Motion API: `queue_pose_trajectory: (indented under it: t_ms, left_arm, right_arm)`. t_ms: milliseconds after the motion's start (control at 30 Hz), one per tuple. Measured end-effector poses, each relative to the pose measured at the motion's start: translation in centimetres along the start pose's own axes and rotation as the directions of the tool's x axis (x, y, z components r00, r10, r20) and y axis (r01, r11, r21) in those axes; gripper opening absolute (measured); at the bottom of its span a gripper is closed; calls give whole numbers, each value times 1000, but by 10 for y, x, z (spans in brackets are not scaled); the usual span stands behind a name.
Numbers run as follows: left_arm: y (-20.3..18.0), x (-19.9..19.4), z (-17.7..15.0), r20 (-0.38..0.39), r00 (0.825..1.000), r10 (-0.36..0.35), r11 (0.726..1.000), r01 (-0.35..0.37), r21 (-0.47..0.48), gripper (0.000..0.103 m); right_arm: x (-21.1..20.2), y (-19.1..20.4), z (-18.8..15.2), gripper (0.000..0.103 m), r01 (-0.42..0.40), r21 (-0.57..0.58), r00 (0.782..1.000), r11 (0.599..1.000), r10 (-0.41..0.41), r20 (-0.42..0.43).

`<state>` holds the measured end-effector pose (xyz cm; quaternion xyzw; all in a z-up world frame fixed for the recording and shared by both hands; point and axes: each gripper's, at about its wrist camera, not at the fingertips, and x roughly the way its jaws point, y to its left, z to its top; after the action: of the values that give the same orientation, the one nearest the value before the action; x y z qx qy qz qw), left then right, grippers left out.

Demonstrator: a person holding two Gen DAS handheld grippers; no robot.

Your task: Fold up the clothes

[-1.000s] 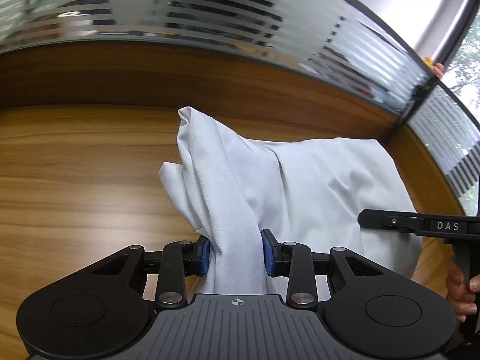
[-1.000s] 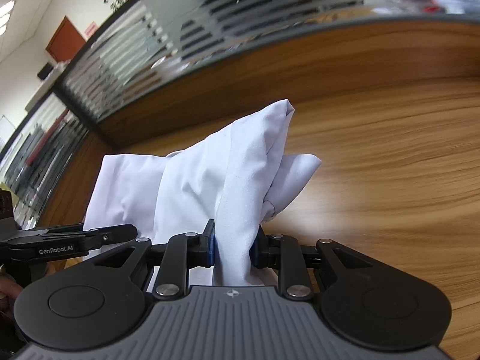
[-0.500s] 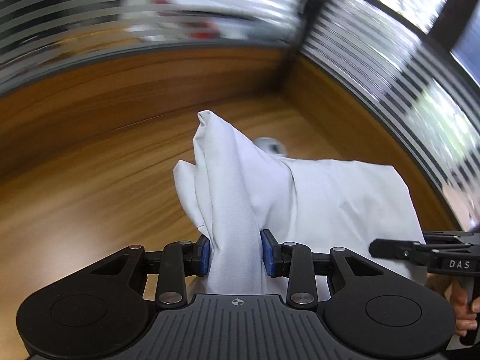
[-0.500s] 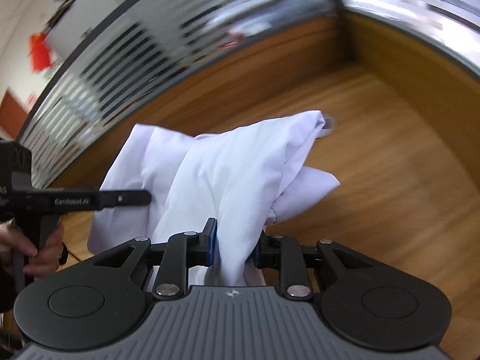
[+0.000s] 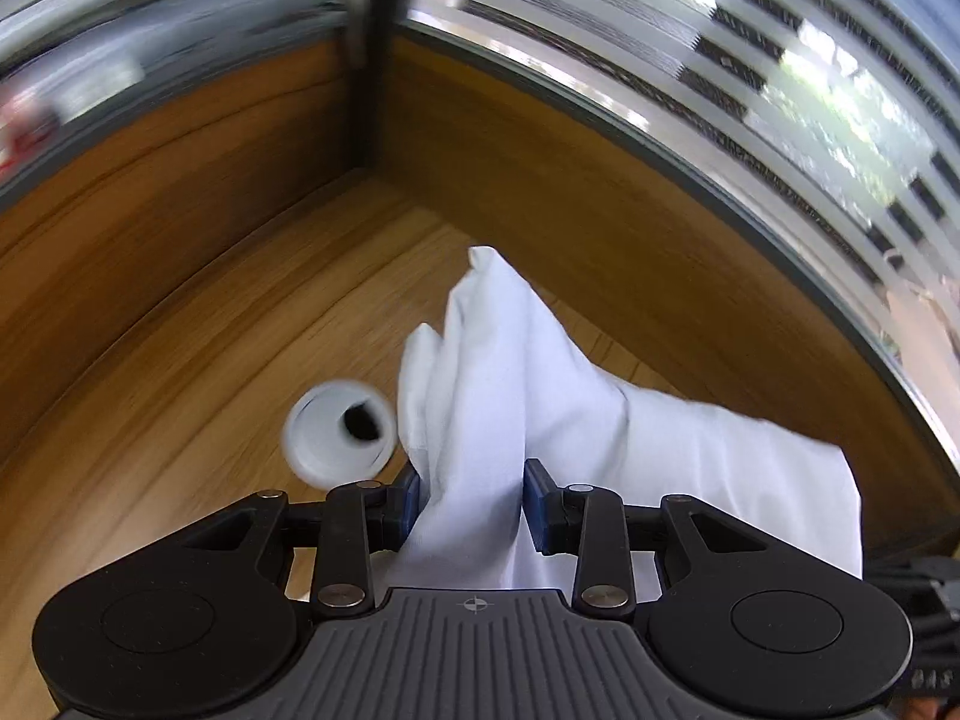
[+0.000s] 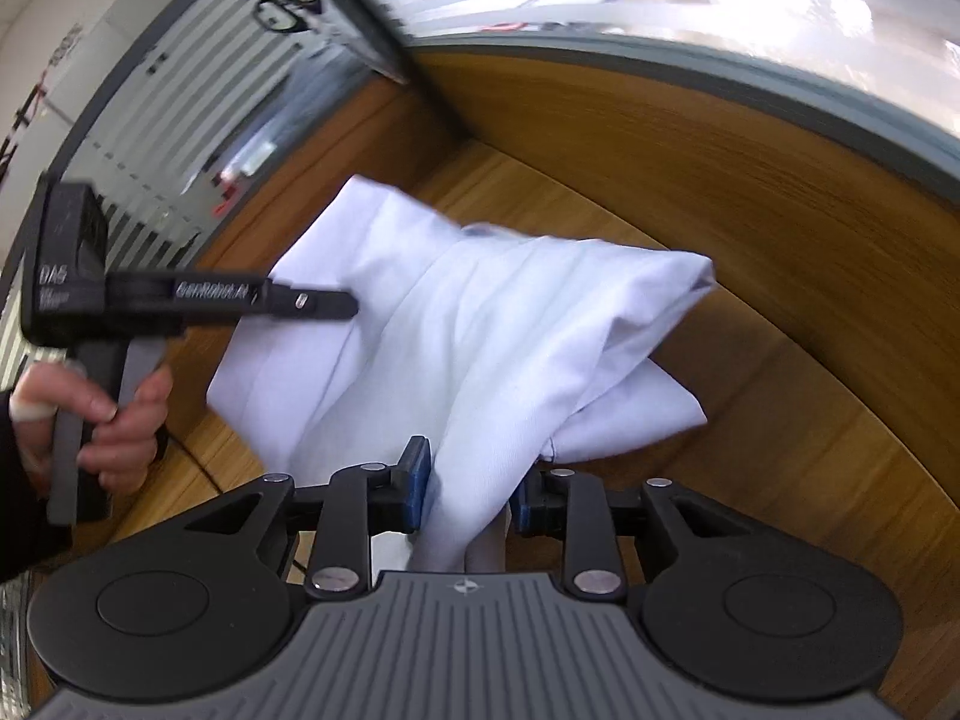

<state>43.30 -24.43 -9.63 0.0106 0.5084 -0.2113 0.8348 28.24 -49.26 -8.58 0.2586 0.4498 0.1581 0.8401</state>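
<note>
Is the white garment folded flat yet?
No. The white garment hangs bunched in loose layers between both grippers, only partly on the table.

looks like an office, prob a meeting room or glass-walled work area. beyond the fingers a wood-grain desk top (image 5: 180,360) runs into a corner, w/ wood panels (image 5: 150,180) standing along its far edges. above those, glass partitions w/ frosted horizontal stripes (image 5: 690,48) and a dark frame post (image 5: 363,30) at the corner. up-left of the fingers, a round white cable port (image 5: 339,433) is set in the desk. right wrist view, far upper left: white wall w/ blurred notices (image 6: 54,66), unreadable.
</note>
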Motion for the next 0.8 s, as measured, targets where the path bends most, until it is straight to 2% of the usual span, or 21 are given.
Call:
queue_pose_trajectory:
  t_ms: [100, 167, 233, 300, 367, 433, 600, 700, 800]
  left_arm:
    - [-9, 15, 12, -28, 998, 56, 994, -53, 93, 47]
    - [-10, 11, 15, 1, 996, 85, 990, -85, 116, 48]
    - [-4, -2, 18, 49, 993, 110, 991, -113, 67, 51]
    - [5, -17, 16, 72, 993, 99, 995, -99, 0, 51]
    - [7, -29, 11, 81, 993, 90, 996, -90, -14, 51]
    - [0, -36, 0, 83, 992, 92, 995, -94, 23, 51]
    - [-27, -25, -11, 61, 996, 70, 983, -79, 164, 51]
    - [-34, 4, 15, 41, 997, 58, 976, -66, 208, 51]
    - [-32, 27, 27, 16, 998, 59, 979, -61, 195, 51]
  right_arm:
    - [8, -8, -7, 37, 13, -33, 997, 999, -15, -72]
    - [7, -9, -7, 41, 16, -81, 992, 997, -26, -123]
    - [2, -7, -7, 45, 41, -142, 984, 989, -65, -168]
    - [-10, -5, -9, 45, 66, -214, 974, 975, -109, -198]
    - [-24, 6, -6, 45, 101, -329, 970, 939, -167, -178]
    - [-37, 17, -3, 45, 134, -438, 964, 889, -219, -150]
    - [-33, 39, 10, 47, 172, -647, 972, 743, -234, -11]
    - [-10, 32, 14, 47, 182, -662, 970, 727, -242, 1]
    - [13, 25, 18, 47, 193, -676, 968, 711, -252, 12]
